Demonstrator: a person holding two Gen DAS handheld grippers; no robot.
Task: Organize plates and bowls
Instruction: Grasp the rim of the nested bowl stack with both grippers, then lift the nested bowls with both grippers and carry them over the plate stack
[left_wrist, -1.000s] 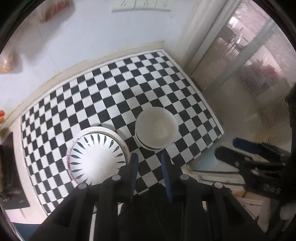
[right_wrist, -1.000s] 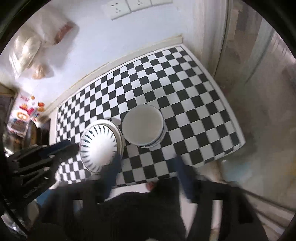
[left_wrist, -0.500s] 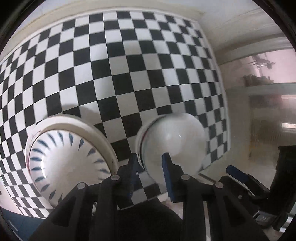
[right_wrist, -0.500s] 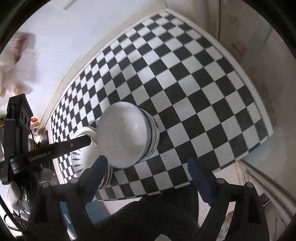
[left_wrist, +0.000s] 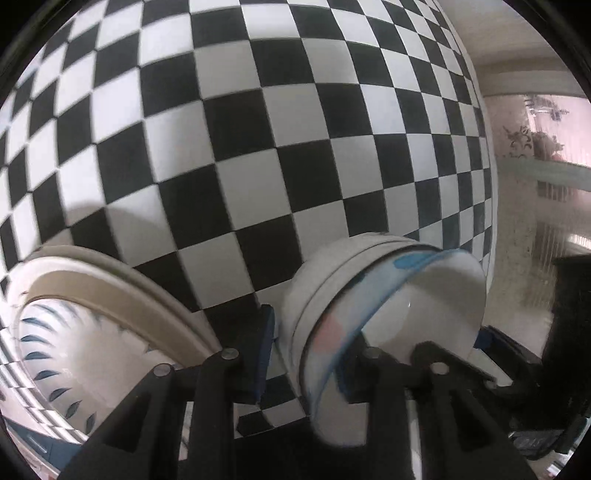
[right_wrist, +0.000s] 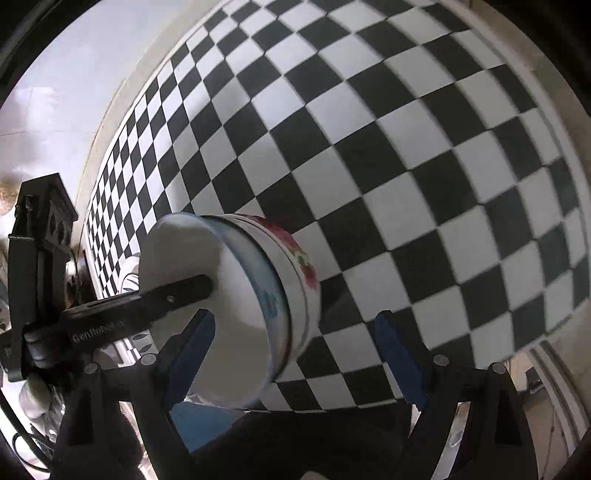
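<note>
the bowls (left_wrist: 388, 306) loom nearer; left gripper (left_wrist: 306, 354), widening, straddles their rim, right gripper (right_wrist: 295, 354) spread.

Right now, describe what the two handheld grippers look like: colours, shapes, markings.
Both are black frames with two angular fingers, round silver screws at the joints and blue pads on the inner faces. The left gripper shows a blue pad. The right gripper has wide blue pads. White lettering, too blurred to read, marks the left gripper's side in the right wrist view.
</note>
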